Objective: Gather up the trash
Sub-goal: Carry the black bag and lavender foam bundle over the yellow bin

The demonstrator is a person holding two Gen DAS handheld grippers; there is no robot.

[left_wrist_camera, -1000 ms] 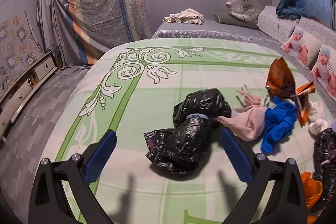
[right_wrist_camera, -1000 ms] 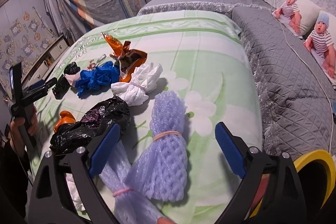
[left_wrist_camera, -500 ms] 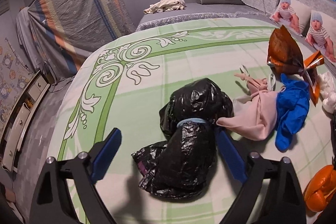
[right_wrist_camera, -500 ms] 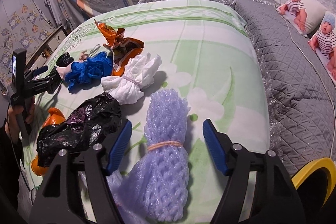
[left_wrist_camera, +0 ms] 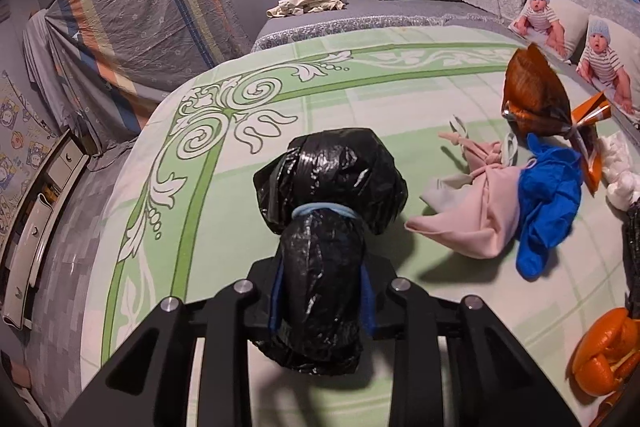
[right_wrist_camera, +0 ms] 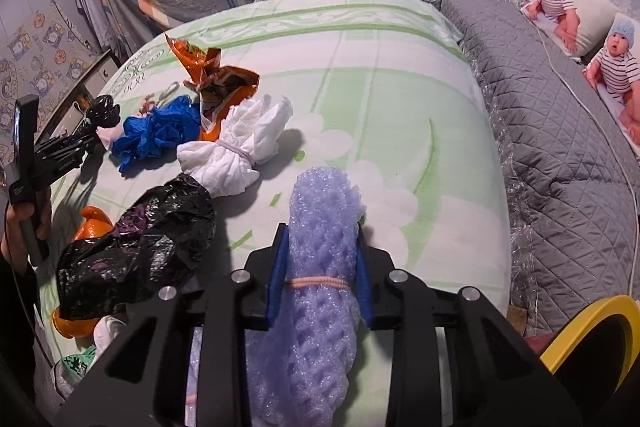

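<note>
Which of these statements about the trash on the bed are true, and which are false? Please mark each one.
1. The left gripper is shut on the black bag bundle. True.
2. The right gripper is open above the purple foam net roll. False: its fingers press the roll on both sides.
3. A band ties the foam roll. True.
4. The blue glove lies in the yellow-rimmed bin. False: it lies on the green bedspread.

On the bed (right_wrist_camera: 400, 75), the foam-net roll (right_wrist_camera: 320, 267) lies near and right — the tied bag (left_wrist_camera: 324, 227) far left, crumpled scraps (right_wrist_camera: 216, 115) between.
</note>
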